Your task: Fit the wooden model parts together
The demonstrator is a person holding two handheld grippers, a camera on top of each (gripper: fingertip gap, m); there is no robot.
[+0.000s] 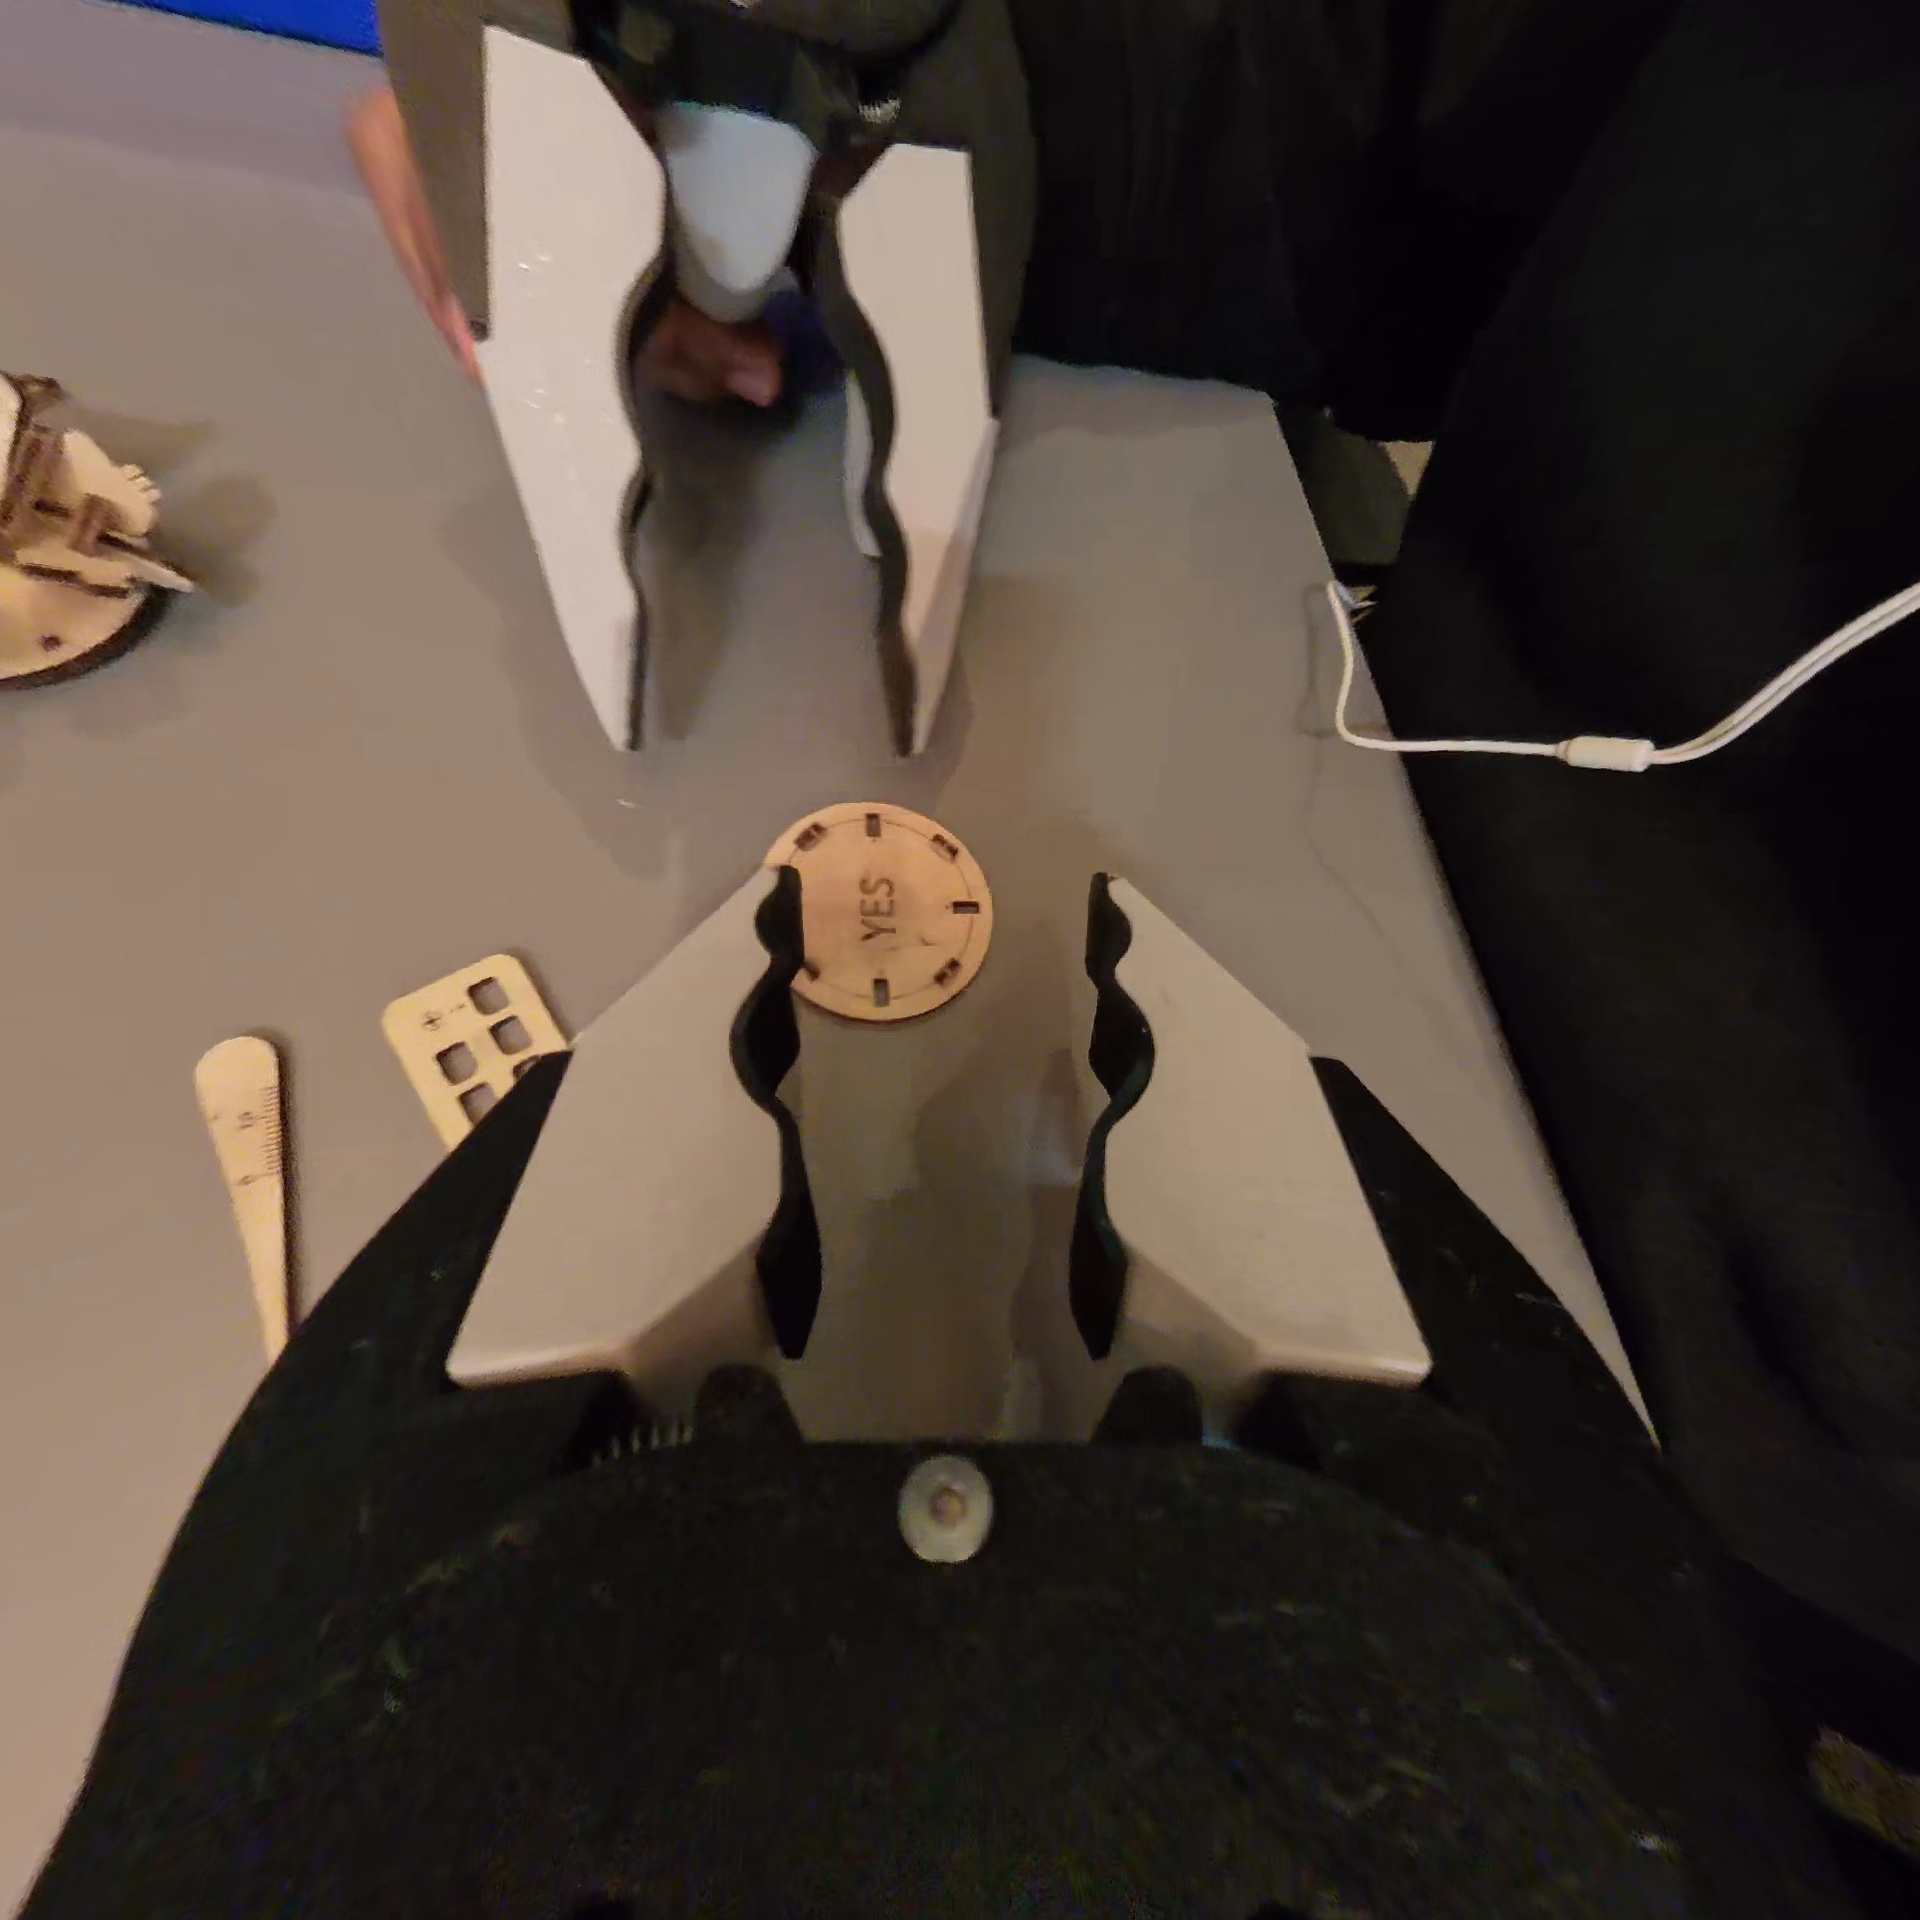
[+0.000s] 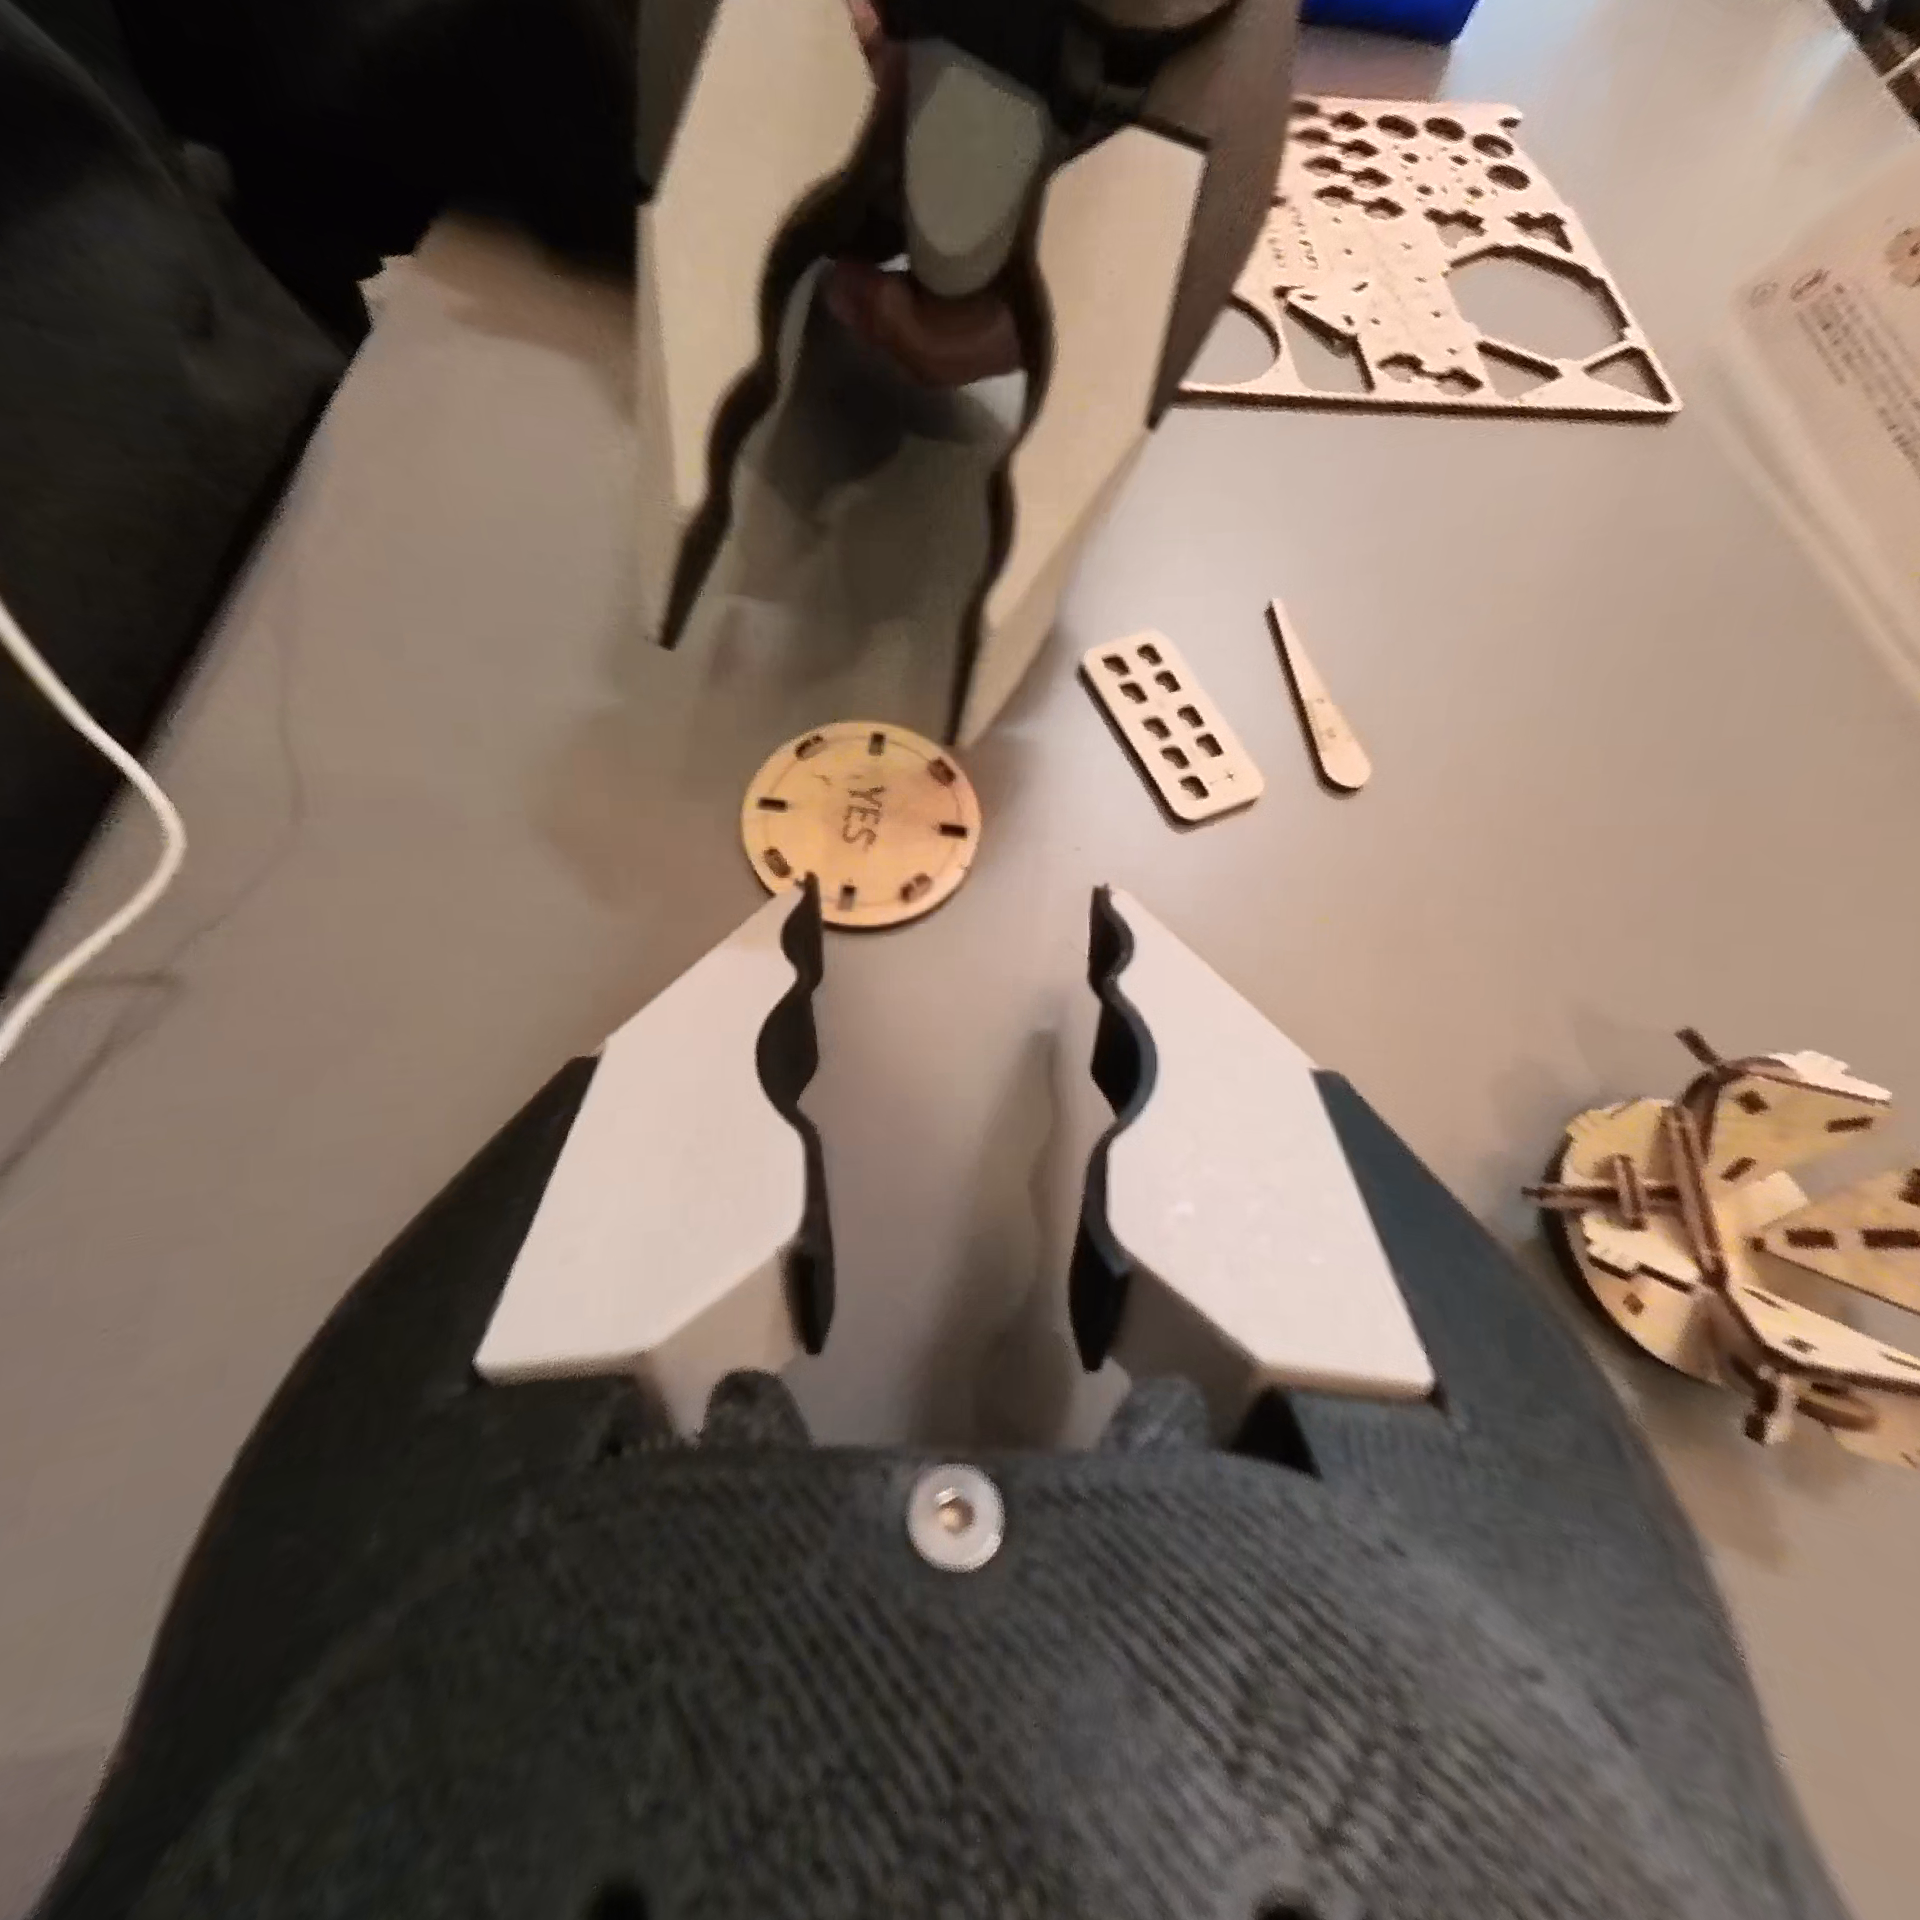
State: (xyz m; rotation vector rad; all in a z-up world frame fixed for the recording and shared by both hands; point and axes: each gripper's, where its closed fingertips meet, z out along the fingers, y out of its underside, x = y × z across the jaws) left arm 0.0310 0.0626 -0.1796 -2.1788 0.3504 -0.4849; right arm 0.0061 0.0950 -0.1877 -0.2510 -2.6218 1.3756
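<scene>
Grey table [image 1: 312, 831] ends at an edge near a white cable [image 1: 1455, 743]. Between left gripper [image 1: 940, 899] and right gripper [image 2: 951, 904], both open and empty, lies a wooden disc [image 1: 894, 925] with bare surface around it.

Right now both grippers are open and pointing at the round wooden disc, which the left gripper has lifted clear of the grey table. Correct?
Not quite. The round wooden disc lies flat on the grey table, unheld, as the right wrist view shows. Both the left gripper and right gripper are open and pointing at it.
</scene>
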